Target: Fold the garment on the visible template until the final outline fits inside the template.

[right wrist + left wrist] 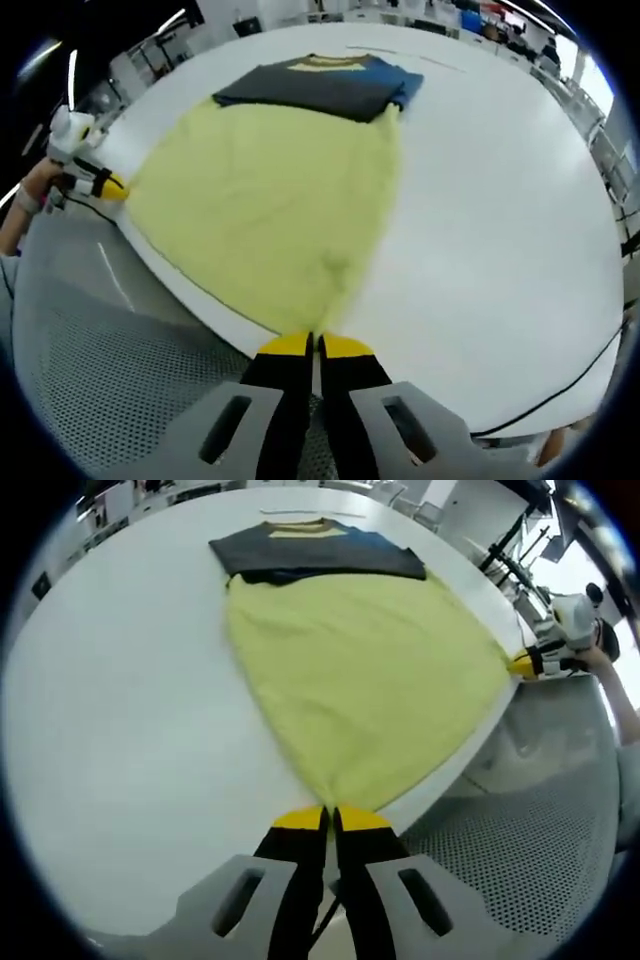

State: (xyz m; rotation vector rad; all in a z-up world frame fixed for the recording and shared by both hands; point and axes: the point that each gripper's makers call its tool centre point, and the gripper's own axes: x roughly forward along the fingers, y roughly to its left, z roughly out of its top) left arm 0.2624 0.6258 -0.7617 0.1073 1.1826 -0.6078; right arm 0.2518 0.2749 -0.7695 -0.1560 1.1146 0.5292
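Folding is at its lifting stage, by my reading: both tongs have the hem end of the garment pinched at the near edge of the white table, ready to carry it over toward the collar. The left tongs are pressed together on one bottom corner of the yellow cloth, and in the same view the right tongs are seen gripping the other corner at the table's rim. From the right gripper view, the right tongs are likewise clamped shut on the fabric, with the left tongs holding the far corner. The next move probably calls for raising both corners evenly and laying them forward together, so the fold lands straight. The garment lies flat across the table, its body pale yellow and drawn taut into a fan between the two grips, with a dark navy band and yellow collar at the far end. No template outline is discernible.
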